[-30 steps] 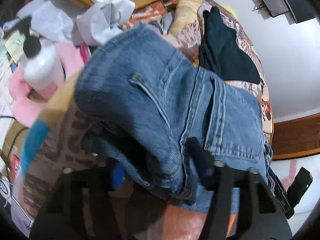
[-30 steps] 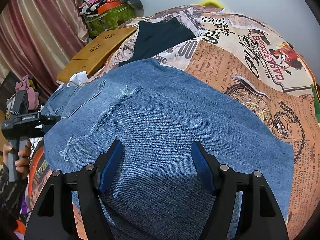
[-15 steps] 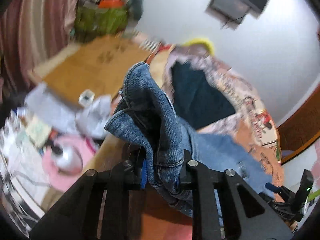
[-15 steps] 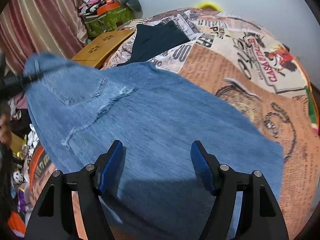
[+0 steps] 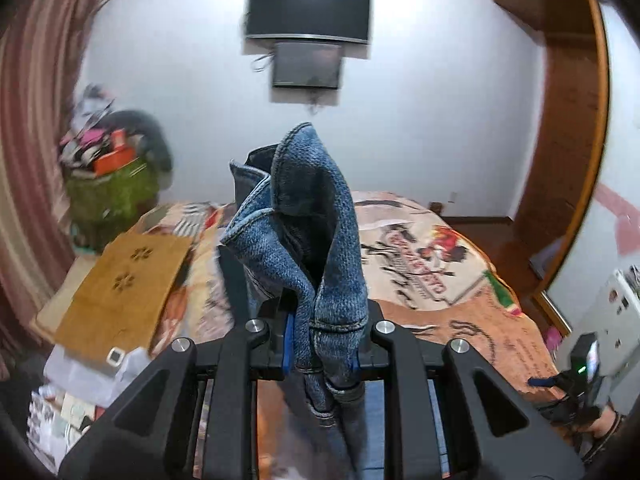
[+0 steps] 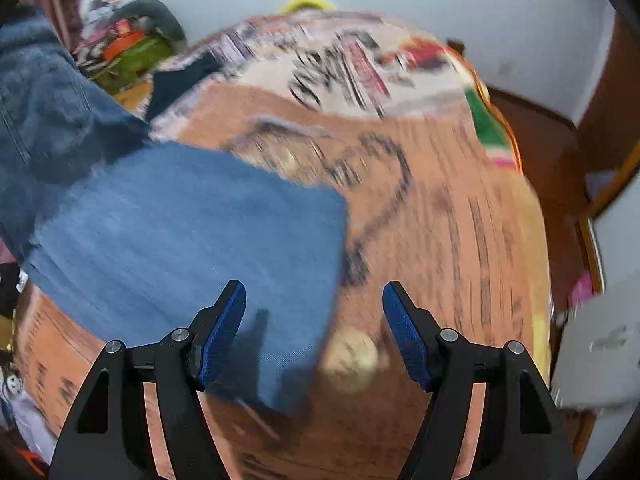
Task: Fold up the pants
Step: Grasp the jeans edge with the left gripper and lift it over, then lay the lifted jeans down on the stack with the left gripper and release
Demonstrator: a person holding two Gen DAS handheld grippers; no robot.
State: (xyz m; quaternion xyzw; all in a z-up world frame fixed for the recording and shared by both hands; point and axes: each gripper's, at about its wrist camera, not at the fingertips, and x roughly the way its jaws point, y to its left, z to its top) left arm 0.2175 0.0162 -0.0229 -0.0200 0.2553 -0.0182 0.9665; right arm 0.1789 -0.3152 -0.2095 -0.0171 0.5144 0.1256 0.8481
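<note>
Blue denim pants [image 5: 308, 232] are bunched at the waist between the pads of my left gripper [image 5: 322, 344], which is shut on them and lifted above the bed. The rest hangs below, out of the left wrist view. In the right wrist view the pants [image 6: 172, 232] stretch from the raised part at upper left down to the leg end lying flat on the bedspread [image 6: 460, 220]. My right gripper [image 6: 314, 332] hovers open over the leg's corner and the bedspread, nothing between its fingers. In the left wrist view the right gripper [image 5: 576, 376] shows at the lower right edge.
A patterned orange bedspread [image 5: 440, 280] covers the bed. A wooden board [image 5: 124, 280] and a cluttered green basket [image 5: 112, 188] stand on the left, and a dark garment [image 6: 180, 80] lies farther back. A TV [image 5: 308, 8] hangs on the wall. A wooden wardrobe [image 5: 568, 140] stands at right.
My left gripper closed on the pants' waist and rose high, turning to face the wall. The right gripper slid along the leg toward its end, staying open.
</note>
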